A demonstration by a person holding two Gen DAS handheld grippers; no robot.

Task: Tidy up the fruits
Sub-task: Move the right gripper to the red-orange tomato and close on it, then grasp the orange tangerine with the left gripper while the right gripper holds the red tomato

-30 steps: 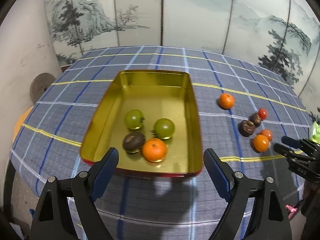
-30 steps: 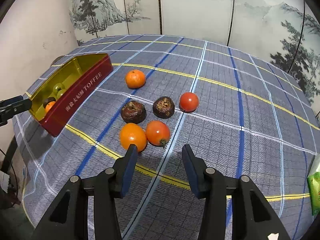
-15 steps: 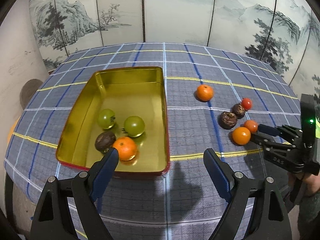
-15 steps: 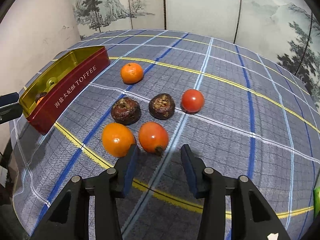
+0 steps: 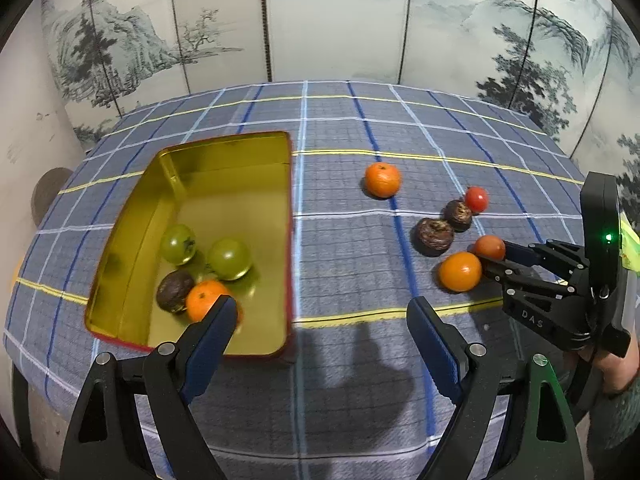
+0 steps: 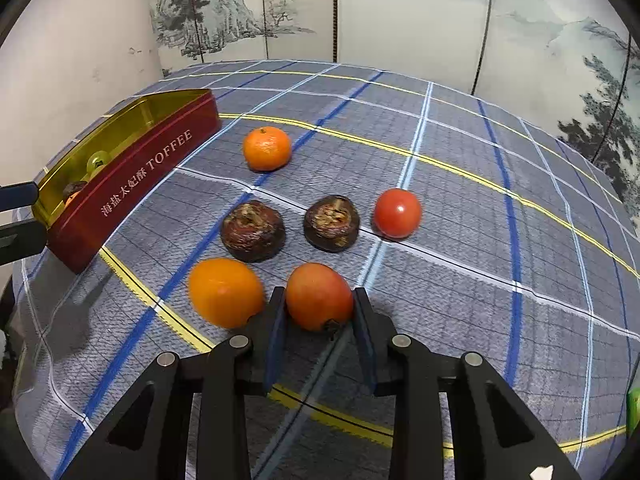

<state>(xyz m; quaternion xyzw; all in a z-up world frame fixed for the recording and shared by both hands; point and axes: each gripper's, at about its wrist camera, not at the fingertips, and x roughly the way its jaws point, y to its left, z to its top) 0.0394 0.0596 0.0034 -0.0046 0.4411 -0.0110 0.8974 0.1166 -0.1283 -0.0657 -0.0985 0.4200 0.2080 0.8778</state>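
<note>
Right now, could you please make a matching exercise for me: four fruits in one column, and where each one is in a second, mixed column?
Column 1
1. green tomatoes
2. mandarin
3. reddish-orange tomato
4. red cherry tomato

Column 2
A. between the fingers of the right tongs
B. inside the gold toffee tin
C. on the cloth, right beside a brown water chestnut
D. alone on the cloth, nearest the tin's red side

Pairs: 1-B, 2-D, 3-A, 4-C
</note>
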